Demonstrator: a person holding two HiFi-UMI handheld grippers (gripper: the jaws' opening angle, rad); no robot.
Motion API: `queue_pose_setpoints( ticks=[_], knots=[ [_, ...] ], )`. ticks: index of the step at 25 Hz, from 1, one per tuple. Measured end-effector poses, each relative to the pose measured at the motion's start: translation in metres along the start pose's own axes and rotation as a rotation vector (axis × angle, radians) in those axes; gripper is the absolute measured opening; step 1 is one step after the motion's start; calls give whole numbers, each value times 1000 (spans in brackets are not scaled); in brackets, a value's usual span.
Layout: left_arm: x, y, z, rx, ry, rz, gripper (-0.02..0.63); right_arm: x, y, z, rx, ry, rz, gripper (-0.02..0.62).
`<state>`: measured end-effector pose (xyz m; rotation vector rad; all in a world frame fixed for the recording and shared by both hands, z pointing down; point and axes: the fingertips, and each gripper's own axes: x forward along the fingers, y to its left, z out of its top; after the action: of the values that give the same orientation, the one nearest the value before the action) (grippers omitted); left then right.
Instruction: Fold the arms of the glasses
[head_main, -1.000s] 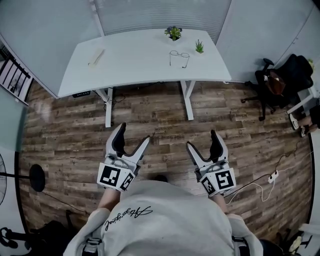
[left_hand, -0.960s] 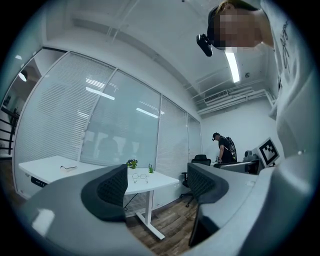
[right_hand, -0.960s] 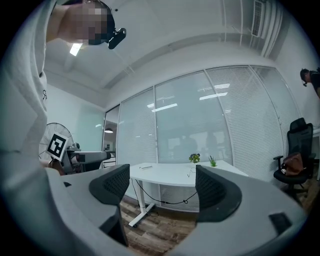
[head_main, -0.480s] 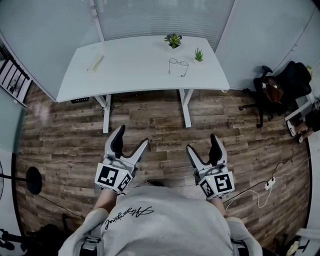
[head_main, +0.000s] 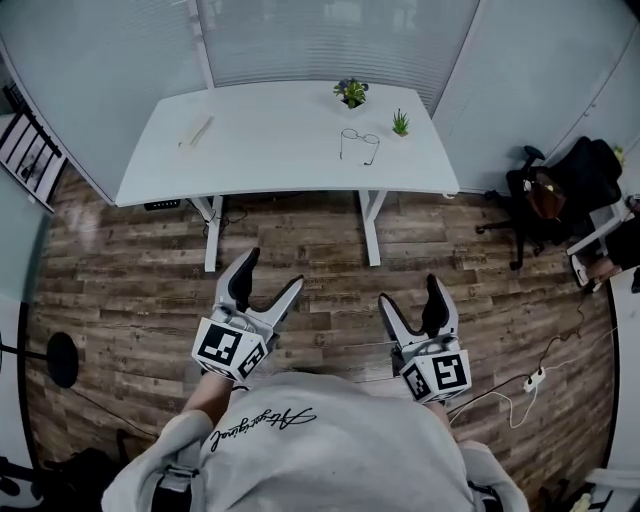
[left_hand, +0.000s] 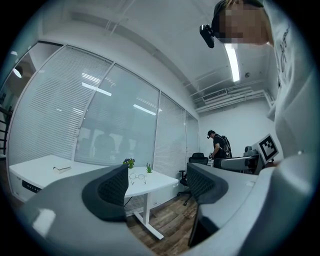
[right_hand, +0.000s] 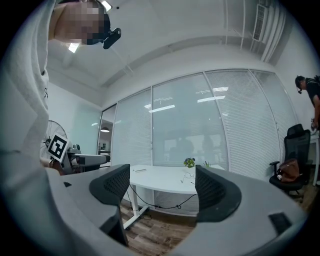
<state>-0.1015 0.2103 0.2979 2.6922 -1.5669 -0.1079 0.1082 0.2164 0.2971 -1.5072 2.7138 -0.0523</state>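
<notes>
white desk (head_main: 270, 140), wood floor (head_main: 130, 270), blinded windows (head_main: 320, 40)

Glasses (head_main: 358, 145) tiny (arm position unreadable); pale desk object (head_main: 195, 131) unidentifiable.

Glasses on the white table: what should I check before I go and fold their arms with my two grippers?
1. Left gripper open, nothing between its jaws: ok.
2. Right gripper open, nothing between its jaws: ok.
3. Glasses in sight, lying on the table: ok.
4. Grippers within reach of the glasses: not ok. Both hang over the wooden floor, short of the table.
5. Arms of the glasses open or folded: cannot tell, too small to see.
6. Room around the glasses: ok in front, but a small plant stands near them.
</notes>
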Motion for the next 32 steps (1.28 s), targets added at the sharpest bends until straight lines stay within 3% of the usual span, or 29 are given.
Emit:
queue_pose_setpoints(
  ticks=[8, 15, 18, 26, 32],
  knots=[
    [16, -7, 14, 13, -23, -13, 347, 1, -9, 7, -40, 16, -14, 388],
    [22, 2, 1, 20, -55, 6, 333, 6, -20, -10, -55, 2, -41, 388],
    [30, 19, 6, 24, -92, 28, 327, 21, -20, -11, -41, -20, -42, 388],
    [83, 29, -7, 35, -77, -43, 327, 67, -38, -21, -21, -20, -40, 388],
    [120, 63, -5, 65, -75, -62, 328, 118, -57, -21, -21, -35, -57, 386]
  ],
)
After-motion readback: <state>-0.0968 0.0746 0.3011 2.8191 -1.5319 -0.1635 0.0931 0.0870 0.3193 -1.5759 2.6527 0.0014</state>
